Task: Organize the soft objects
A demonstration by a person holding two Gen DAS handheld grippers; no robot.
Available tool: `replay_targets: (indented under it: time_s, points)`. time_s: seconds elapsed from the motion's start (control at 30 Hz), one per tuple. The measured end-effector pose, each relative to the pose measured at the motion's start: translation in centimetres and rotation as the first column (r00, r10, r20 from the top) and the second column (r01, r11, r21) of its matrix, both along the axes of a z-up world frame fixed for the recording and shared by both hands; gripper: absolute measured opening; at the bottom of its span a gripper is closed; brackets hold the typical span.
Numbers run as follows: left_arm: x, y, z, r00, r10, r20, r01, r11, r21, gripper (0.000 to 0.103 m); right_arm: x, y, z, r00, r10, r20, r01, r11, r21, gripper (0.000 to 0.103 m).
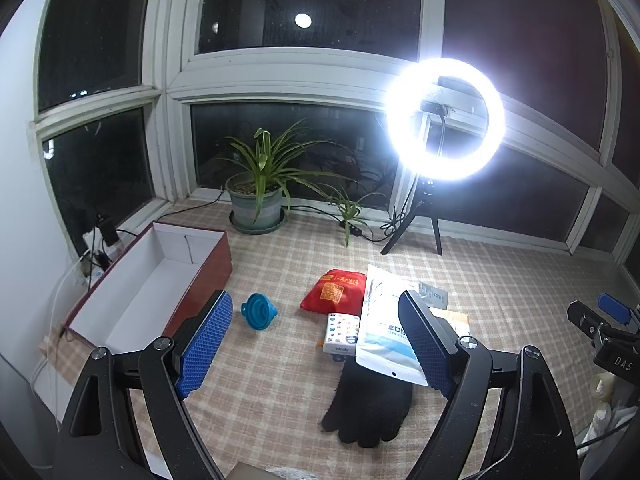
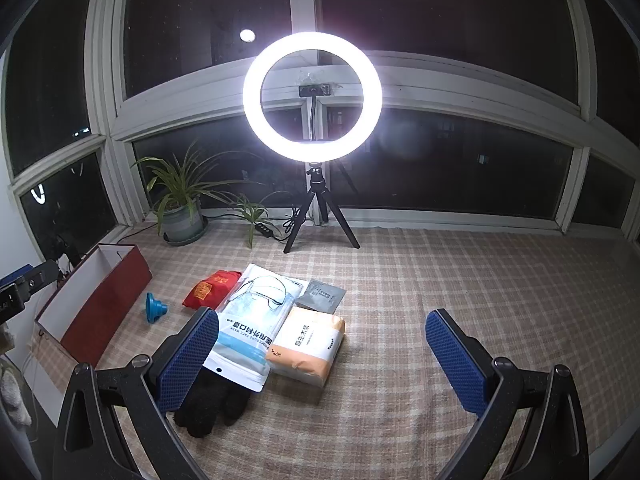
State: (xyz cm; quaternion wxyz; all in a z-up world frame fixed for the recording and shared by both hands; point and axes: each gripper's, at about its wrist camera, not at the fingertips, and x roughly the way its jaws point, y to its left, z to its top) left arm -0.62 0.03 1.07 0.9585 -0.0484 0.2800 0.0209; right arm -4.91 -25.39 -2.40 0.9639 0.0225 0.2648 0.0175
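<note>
Soft items lie on a checked cloth: a red pouch (image 1: 334,290) (image 2: 210,289), a white-blue face mask pack (image 1: 384,328) (image 2: 252,324), a black glove (image 1: 370,408) (image 2: 210,404) partly under it, an orange-white tissue pack (image 2: 308,344), a small tissue packet (image 1: 342,332), a grey sachet (image 2: 320,295) and a blue funnel (image 1: 259,312) (image 2: 155,308). A red open box (image 1: 148,284) (image 2: 92,300) stands at the left. My left gripper (image 1: 316,340) is open above the cloth, empty. My right gripper (image 2: 322,360) is open, empty.
A ring light on a tripod (image 1: 444,128) (image 2: 312,100) stands at the back by the window. A potted plant (image 1: 256,196) (image 2: 182,216) and cables sit at the back left. The right gripper shows at the right edge of the left wrist view (image 1: 604,328).
</note>
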Motion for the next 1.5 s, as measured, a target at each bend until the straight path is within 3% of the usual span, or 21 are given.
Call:
replay_targets:
  time_s: [1.5]
  points:
    - [0.38,-0.52,-0.76,1.0,-0.006,-0.017,0.006,1.0,-0.002,0.085,0.81,-0.44,-0.99,0.999,-0.005,-0.031,0.006,1.0,0.008,0.102]
